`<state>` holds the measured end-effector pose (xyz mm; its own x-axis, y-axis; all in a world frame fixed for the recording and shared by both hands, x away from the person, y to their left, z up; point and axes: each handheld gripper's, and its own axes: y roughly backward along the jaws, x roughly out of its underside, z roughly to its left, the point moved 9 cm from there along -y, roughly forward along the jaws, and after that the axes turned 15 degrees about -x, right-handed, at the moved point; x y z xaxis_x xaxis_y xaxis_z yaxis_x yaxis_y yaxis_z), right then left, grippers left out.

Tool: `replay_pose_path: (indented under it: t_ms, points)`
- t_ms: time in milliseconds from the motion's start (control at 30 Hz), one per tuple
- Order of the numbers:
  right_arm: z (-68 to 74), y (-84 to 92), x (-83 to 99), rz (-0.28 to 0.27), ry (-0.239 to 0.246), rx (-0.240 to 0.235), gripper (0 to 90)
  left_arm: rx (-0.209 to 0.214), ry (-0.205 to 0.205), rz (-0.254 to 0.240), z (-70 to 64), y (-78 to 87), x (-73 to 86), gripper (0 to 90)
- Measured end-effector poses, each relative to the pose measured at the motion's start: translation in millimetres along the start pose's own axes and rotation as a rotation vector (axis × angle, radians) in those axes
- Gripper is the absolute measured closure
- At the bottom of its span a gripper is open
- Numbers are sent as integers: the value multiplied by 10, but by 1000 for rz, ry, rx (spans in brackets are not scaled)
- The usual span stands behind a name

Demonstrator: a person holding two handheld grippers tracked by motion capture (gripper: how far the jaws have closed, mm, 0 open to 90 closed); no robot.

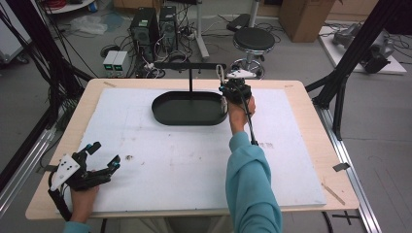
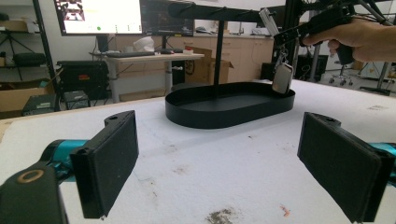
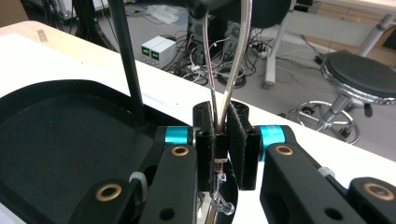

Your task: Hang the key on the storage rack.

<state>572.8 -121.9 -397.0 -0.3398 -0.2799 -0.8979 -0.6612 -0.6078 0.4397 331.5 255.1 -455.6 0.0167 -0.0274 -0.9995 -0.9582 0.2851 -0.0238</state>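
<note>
Up high, the right gripper (image 3: 222, 144) pinches a thin, stiff, likely slippery metal loop (image 3: 227, 60) with a light tag (image 2: 282, 78); the left gripper (image 2: 233, 163) rests spread

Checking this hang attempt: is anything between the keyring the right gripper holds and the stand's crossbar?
Nothing visible blocks it. The right gripper is shut on the keyring, whose loop rises to the crossbar near its right end; the tag dangles over the black tray.

Bright even indoor light, soft low-resolution blur
</note>
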Motion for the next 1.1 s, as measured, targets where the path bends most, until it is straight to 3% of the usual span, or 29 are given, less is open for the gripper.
replay_pose_path:
  t_ms: [500, 667, 767, 833, 967, 1033, 1100]
  points:
    - [-44, -14, 38, -1, -37, -50, 805, -1, -1, 0, -1, 0, 0, 129]
    - [-78, 0, 50, -7, -49, -66, 716, -2, 3, 0, 1, -1, 0, 129]
    - [-82, 34, 26, -27, -51, -90, 592, -1, 1, 1, 0, -1, 0, 129]
    - [-91, 78, 3, -46, -45, -83, 425, -2, 3, 1, 4, -2, 0, 129]
    - [-76, 179, -38, -58, -42, -123, 105, -2, -1, 0, 3, -2, 0, 129]
    - [-49, 261, -56, -66, -17, -144, 7, -2, -2, 0, 1, -2, 1, 129]
    - [-4, 374, -80, -109, -8, -187, 6, -2, -3, 0, 0, 0, 1, 129]
